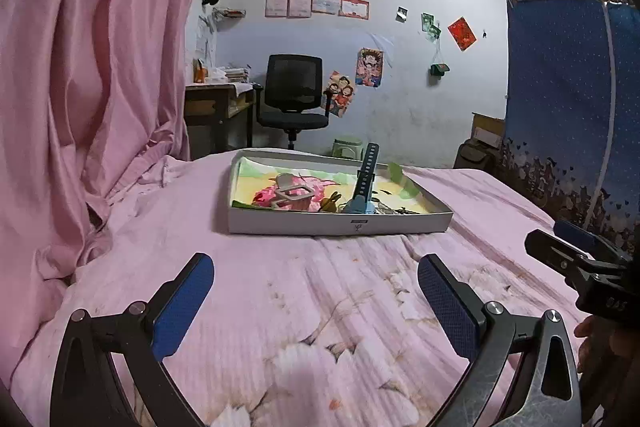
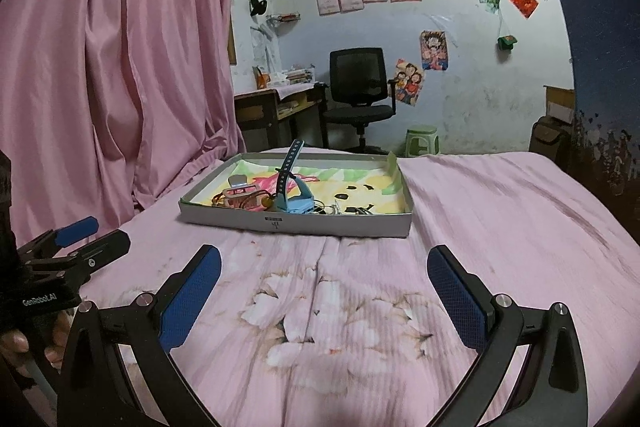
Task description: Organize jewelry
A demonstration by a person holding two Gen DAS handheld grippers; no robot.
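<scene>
A shallow white box tray [image 1: 320, 223] [image 2: 320, 225] with a colourful lining sits on the pink bedspread ahead of both grippers. In it lie a blue watch [image 1: 362, 187] [image 2: 294, 187] with its strap sticking up, a pale hair claw clip [image 1: 294, 194] [image 2: 240, 193], and small dark and metal pieces [image 2: 352, 210] at the front right. My left gripper [image 1: 316, 281] is open and empty, short of the tray. My right gripper [image 2: 324, 273] is open and empty, also short of the tray. Each gripper shows at the edge of the other's view.
A pink curtain [image 1: 92, 67] hangs at the left of the bed. Beyond the bed stand a black office chair [image 1: 294, 95], a wooden desk [image 1: 216, 103] and a green stool [image 2: 422, 141]. A blue fabric wardrobe [image 1: 568, 99] stands at the right.
</scene>
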